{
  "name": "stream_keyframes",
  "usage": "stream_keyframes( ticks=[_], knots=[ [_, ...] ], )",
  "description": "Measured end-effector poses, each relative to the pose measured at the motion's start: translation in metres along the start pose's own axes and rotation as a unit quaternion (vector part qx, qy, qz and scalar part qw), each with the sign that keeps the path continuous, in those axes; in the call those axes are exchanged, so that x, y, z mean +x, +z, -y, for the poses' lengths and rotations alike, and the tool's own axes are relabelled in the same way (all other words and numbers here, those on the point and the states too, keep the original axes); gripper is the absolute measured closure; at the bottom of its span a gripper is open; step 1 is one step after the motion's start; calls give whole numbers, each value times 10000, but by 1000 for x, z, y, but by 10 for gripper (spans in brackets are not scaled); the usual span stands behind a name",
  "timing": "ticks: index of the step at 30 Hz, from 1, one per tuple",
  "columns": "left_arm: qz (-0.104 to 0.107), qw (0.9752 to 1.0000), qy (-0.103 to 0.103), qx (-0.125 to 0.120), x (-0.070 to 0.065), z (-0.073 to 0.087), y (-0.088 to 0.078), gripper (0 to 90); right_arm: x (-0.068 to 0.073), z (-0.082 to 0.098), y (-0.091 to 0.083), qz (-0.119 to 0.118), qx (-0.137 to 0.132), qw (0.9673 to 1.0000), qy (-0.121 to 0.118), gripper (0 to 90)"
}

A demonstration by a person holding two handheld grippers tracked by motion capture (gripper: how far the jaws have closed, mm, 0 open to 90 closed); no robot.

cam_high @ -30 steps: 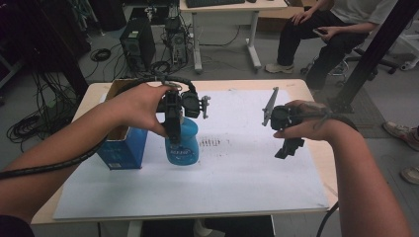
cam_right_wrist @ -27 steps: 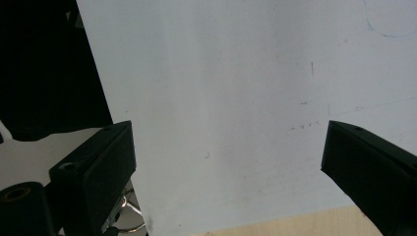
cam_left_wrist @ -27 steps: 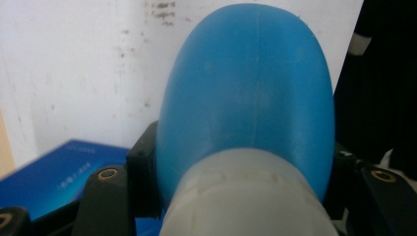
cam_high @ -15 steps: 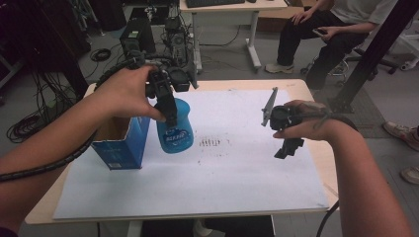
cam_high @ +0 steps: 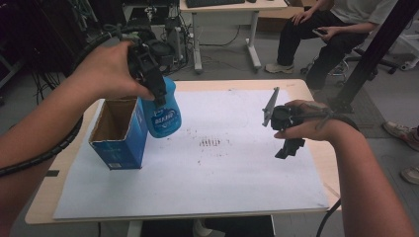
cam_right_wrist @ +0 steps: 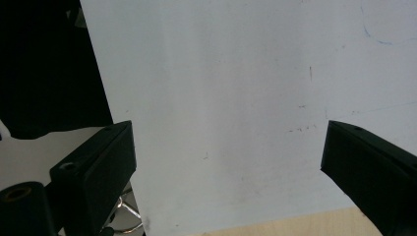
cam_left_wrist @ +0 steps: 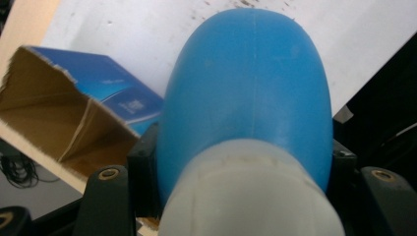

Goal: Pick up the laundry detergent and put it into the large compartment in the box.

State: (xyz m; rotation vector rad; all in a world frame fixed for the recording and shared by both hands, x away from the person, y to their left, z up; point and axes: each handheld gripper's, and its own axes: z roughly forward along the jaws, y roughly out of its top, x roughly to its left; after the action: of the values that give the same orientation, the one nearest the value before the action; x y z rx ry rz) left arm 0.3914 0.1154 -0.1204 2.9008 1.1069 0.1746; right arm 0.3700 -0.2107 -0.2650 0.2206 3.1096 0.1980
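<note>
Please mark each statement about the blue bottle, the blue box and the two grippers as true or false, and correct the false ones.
1. The left gripper holds the blue bottle above the table. True.
2. The blue box is closed. False: its top is open, showing the brown inside.
3. The right gripper grips a pen. False: its jaws stand wide apart over the white sheet, with nothing between them.
4. The bottle lies inside the box. False: it hangs beside the box's open top, outside it.
5. Dark marks show on the sheet near its middle. True.
</note>
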Motion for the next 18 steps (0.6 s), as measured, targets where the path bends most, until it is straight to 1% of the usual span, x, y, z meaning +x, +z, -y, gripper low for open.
stream_keyframes(
  ticks=[1, 2, 3, 4, 5, 7, 8, 11, 12, 13, 14, 15, 18],
  knots=[
    [4, 10000, -91, -1, 4, 1, -3, 380, 0, 0, 0, -3, -17, 10000, 7, 61],
    [4, 10000, -91, -1, 4, 1, -3, 380, 0, 0, 0, -3, -17, 10000, 7, 61],
    [17, 9997, -225, 28, 11, 3, -7, 380, 0, 0, 0, -2, -29, 10000, -4, 61],
    [17, 9997, -225, 28, 11, 3, -7, 380, 1, -1, 0, -8, -19, 10000, 0, 61],
    [26, 9994, -357, 13, 15, 4, -9, 380, 1, -1, 0, -8, -19, 10000, 0, 61],
    [33, 9987, -518, 4, 21, 6, -12, 380, 1, -2, -1, -4, -12, 10000, -24, 61],
    [20, 9979, -652, 32, 27, 7, -14, 380, 1, -2, -1, -4, -12, 10000, -24, 61],
    [17, 9961, -885, 69, 37, 10, -19, 381, 1, -2, -1, -4, -11, 10000, -63, 61],
    [11, 9950, -994, 70, 40, 11, -21, 381, 1, -2, -1, 2, -11, 10000, -64, 61],
    [12, 9935, -1136, 67, 47, 13, -25, 380, 1, -2, -1, -11, -11, 10000, -68, 61],
    [12, 9935, -1136, 67, 47, 13, -25, 380, 1, -2, -1, -11, -11, 10000, -68, 61],
    [14, 9931, -1166, 84, 49, 14, -26, 381, 1, -2, -1, -6, -13, 10000, -62, 61],
    [100, 9896, -1430, 129, 60, 18, -34, 381, 0, -2, 0, -9, -32, 10000, -60, 61]
  ],
)
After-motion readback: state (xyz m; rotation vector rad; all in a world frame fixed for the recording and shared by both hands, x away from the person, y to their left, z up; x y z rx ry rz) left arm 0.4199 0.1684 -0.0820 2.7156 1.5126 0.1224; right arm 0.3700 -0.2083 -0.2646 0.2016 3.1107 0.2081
